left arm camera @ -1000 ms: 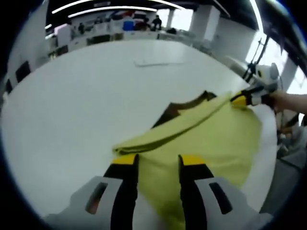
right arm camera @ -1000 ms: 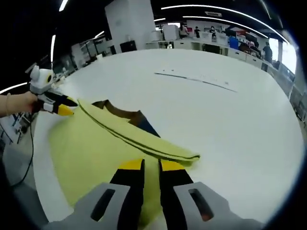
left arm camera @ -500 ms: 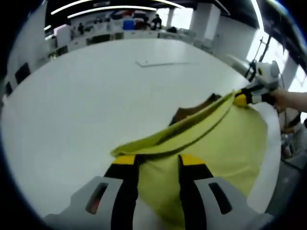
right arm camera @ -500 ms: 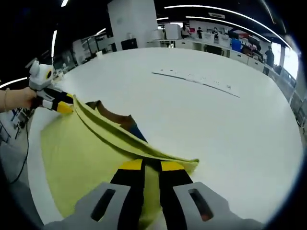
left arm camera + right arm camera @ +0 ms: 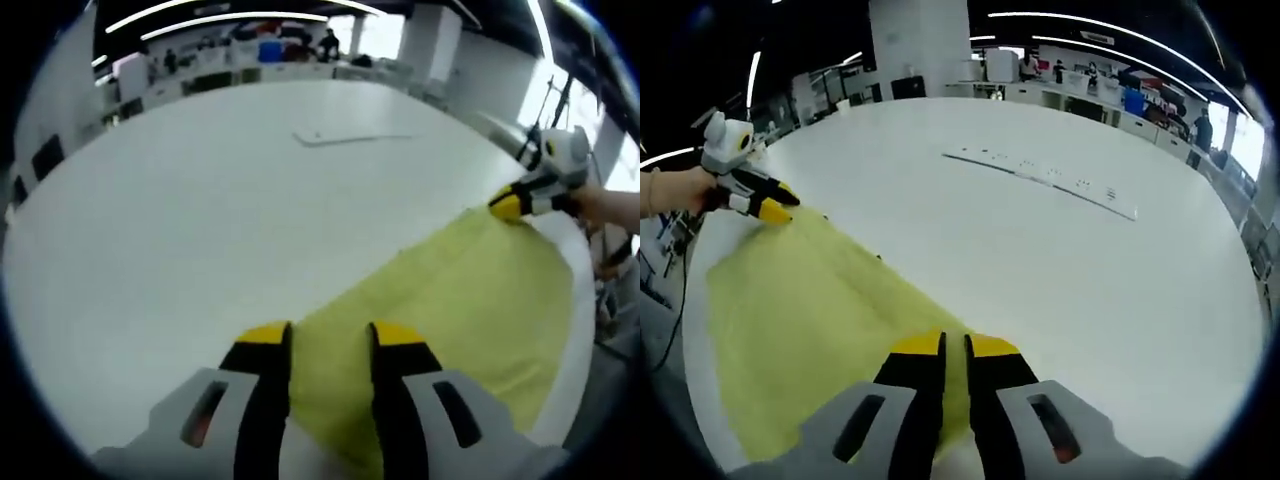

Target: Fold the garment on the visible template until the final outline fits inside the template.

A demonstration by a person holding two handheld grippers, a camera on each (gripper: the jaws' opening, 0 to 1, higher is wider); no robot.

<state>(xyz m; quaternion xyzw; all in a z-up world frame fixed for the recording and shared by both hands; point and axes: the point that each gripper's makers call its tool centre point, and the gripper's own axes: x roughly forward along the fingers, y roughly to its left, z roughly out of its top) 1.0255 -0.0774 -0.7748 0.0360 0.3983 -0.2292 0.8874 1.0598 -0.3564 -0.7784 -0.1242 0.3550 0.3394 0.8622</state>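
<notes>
A yellow-green garment (image 5: 455, 300) is seen spread flat on the white desk (image 5: 200, 190), stretched as one smooth panel between the two tools. No folds or dark lining are visible on its upper face.

Left tool (image 5: 325, 345): in the left gripper view its yellow-tipped jaws stand somewhat apart at the near corner of the cloth. Fabric lies between and under them; whether it is pinched cannot be told.

Right tool (image 5: 953, 350): in the right gripper view the jaws are drawn nearly together over the cloth's corner. A clamp on the fabric is judged likely but is not confirmed.

Each tool is also caught in the other's view at the far end of the same edge: the right tool at the right side of the left gripper view (image 5: 510, 203), the left tool at the left side of the right gripper view (image 5: 765, 208), each held by a hand (image 5: 670, 190).

Key relation: the garment's held edge runs straight from one tool to the other, and the body of the cloth lies toward the person's side of that line. Neither tool is nearer; one corner is covered by each.

A thin pale strip (image 5: 1040, 172) is noted lying on the desk well beyond the cloth. No template outline can be made out around the garment.

Judgement: one fold laid down; further folds probably needed.
</notes>
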